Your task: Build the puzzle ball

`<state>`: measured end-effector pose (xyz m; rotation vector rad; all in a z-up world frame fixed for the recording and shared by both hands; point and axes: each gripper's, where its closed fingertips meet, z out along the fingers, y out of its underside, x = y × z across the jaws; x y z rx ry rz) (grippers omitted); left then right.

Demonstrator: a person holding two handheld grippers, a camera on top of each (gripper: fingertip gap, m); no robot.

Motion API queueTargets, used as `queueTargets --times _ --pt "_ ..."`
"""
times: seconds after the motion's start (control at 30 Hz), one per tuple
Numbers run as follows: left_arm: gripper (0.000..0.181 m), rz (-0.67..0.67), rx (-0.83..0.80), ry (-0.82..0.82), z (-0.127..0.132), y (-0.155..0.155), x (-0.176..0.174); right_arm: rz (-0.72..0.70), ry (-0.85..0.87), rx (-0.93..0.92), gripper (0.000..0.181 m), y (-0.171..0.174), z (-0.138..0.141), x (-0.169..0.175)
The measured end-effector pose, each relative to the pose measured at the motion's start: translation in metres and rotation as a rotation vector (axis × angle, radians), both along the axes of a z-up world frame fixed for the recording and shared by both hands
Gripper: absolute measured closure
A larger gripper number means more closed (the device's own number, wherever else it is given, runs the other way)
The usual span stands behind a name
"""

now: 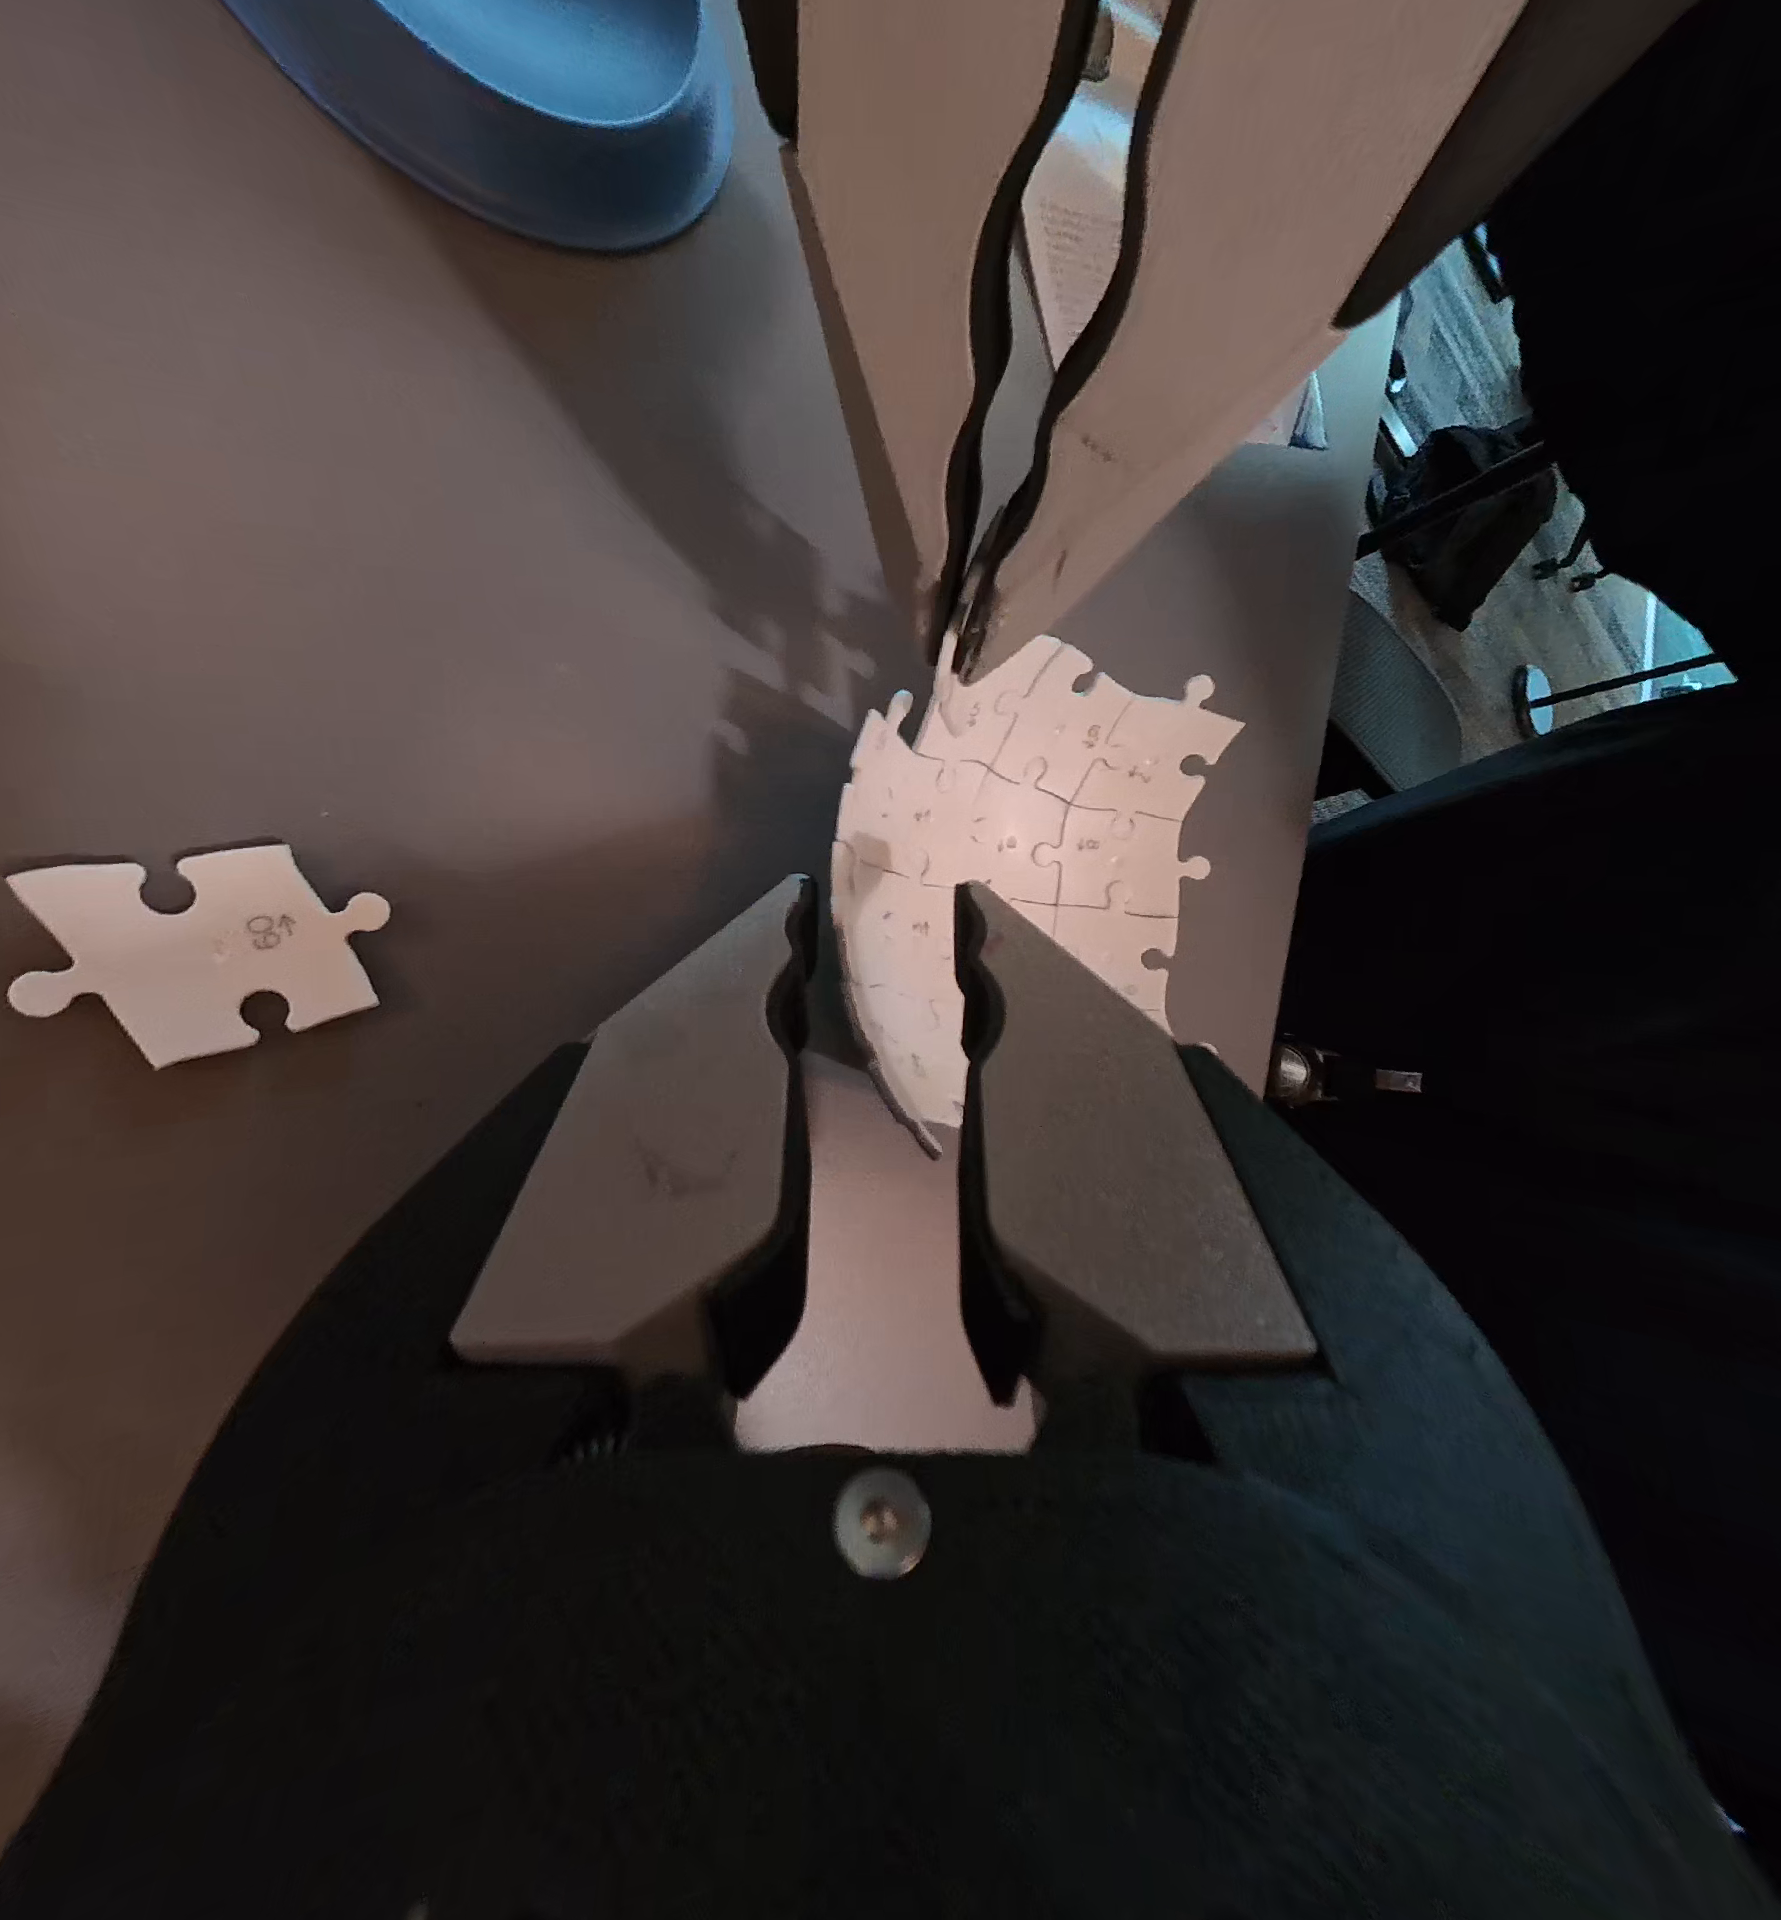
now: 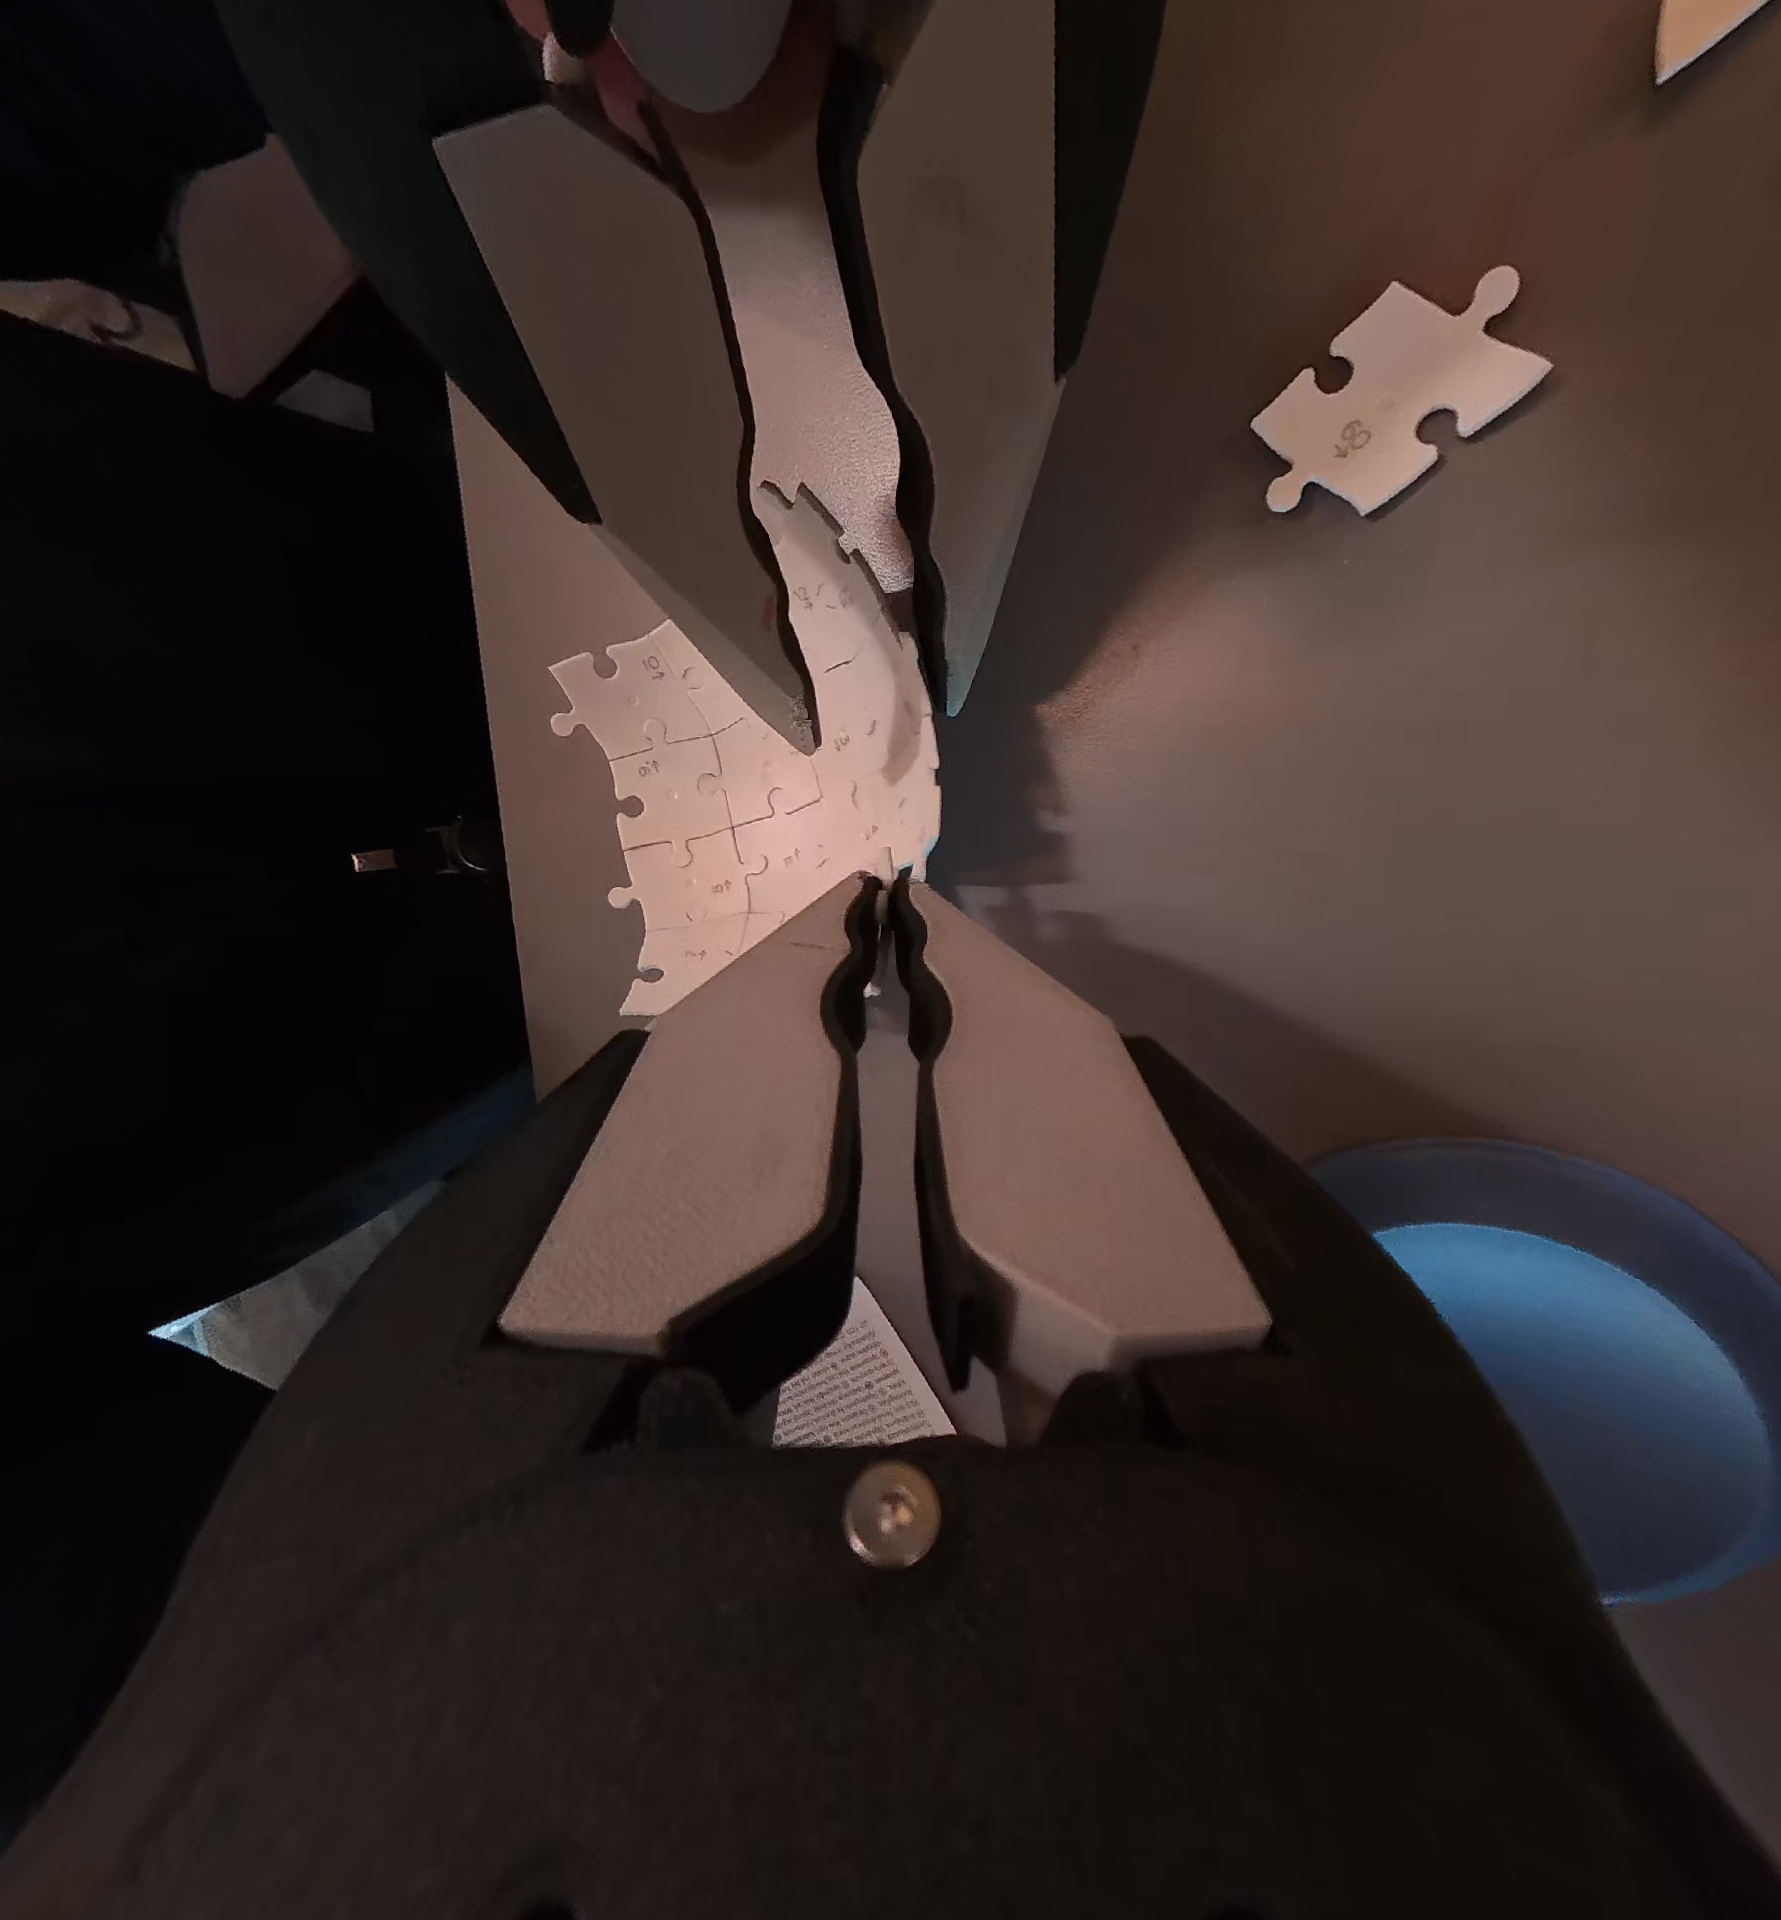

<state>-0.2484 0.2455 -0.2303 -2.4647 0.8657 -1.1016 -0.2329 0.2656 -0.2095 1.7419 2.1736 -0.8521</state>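
**Curved shell held at the table edge**

While the puzzle shell (image 1: 1021, 831) is standing at frame centre, the right gripper (image 1: 959, 649) is pinching its 12 o'clock rim and the left gripper (image 1: 881, 899) is straddling its near edge, released. Loose piece (image 1: 200, 951) is lying at 9 o'clock, blue bowl (image 1: 595, 135) at 11.
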Motion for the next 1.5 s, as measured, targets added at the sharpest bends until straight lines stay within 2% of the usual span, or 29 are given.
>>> queueTargets --times 0.9,1.5 --pt "0.158 -0.007 -0.023 -0.018 -0.004 -0.002 0.000 0.042 -0.069 0.042 0.181 -0.004 -0.013 0.000" --pt "0.162 -0.008 -0.028 -0.005 -0.004 -0.007 0.004 -0.031 -0.082 0.008 0.181 -0.005 -0.011 0.007"
